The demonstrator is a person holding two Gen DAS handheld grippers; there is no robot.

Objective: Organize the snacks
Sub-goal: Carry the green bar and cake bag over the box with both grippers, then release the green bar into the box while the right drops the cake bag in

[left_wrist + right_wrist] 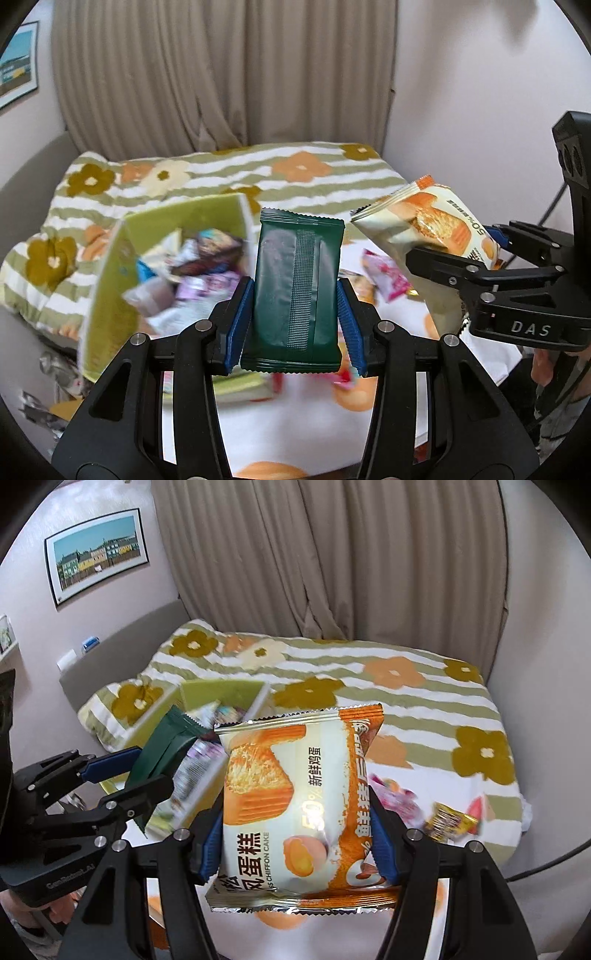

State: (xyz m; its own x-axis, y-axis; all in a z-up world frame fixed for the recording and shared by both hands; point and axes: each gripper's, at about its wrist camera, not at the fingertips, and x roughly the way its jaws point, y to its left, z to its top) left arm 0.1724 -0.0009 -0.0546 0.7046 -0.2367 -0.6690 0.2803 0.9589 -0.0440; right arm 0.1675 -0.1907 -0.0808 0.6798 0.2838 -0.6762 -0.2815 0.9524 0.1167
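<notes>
My left gripper point(295, 291) is shut on a dark green snack packet point(295, 288), held upright above the bed. In the right wrist view this green packet point(162, 749) and the left gripper point(125, 771) show at the left. My right gripper point(297, 812) is shut on a cream and orange chiffon cake packet point(295, 805); the same cake packet point(428, 221) and right gripper point(461, 247) appear at the right of the left wrist view. A light green box point(110, 280) with several snacks inside lies below and left of the green packet, also seen as the green box point(221, 692).
A flowered, striped blanket point(295, 170) covers the bed. Loose snack packets point(447, 821) lie on the blanket right of the box, and a pink packet point(384, 277) among them. Crumpled wrappers point(48, 369) lie at the left edge. Curtains point(332, 572) and walls stand behind.
</notes>
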